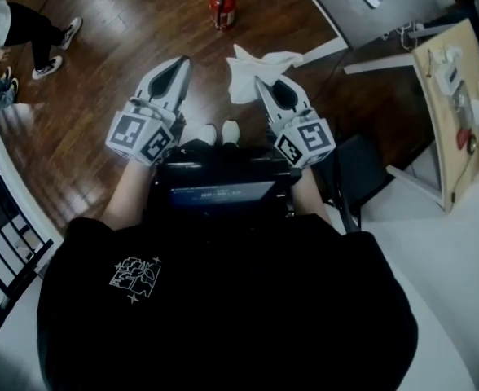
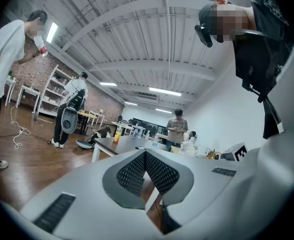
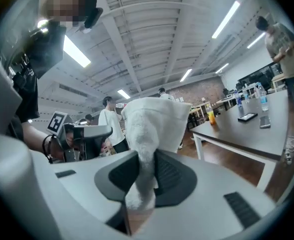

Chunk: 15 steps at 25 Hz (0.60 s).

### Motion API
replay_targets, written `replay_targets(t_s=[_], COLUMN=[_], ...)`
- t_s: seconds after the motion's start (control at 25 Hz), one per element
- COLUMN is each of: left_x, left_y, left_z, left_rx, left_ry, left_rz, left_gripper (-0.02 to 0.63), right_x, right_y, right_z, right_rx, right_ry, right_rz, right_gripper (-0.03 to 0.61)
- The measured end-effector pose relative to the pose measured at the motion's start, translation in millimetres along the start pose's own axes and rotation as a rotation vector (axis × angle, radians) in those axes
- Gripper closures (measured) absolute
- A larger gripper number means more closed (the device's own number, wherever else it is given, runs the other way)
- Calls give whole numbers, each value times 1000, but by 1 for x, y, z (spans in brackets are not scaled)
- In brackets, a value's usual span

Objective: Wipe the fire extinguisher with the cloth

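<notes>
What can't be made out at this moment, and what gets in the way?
- Fire extinguisher: too small in the head view to show its label or hose, and neither claw view shows it.
- Cloth: its lower end is pinched inside the right claw, so its full shape is hidden.
- Person's shoes: partly covered in the head view by the dark box at the chest.

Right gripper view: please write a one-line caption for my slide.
The right gripper, jaws shut on a white cloth, pointing up into a workshop, with a dark table beside it.
</notes>
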<state>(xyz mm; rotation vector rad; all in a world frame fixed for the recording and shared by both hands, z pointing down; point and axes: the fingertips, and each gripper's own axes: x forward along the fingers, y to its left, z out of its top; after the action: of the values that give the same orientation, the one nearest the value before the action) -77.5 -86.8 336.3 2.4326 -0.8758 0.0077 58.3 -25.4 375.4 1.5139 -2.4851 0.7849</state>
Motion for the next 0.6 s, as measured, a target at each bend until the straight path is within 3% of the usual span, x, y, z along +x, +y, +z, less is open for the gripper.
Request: replay_targets(t_s=[0.6], left_x=[-10], left_y=[-20], left_z=[29], left_rx=[7], left_ry=[-98], left_rz=[-80], left_gripper=[615], right_x=[-8], right_y=[19], right_z=[33], right_rx=[-51], right_ry=[-84], right_rz=[-60], right_gripper=[491])
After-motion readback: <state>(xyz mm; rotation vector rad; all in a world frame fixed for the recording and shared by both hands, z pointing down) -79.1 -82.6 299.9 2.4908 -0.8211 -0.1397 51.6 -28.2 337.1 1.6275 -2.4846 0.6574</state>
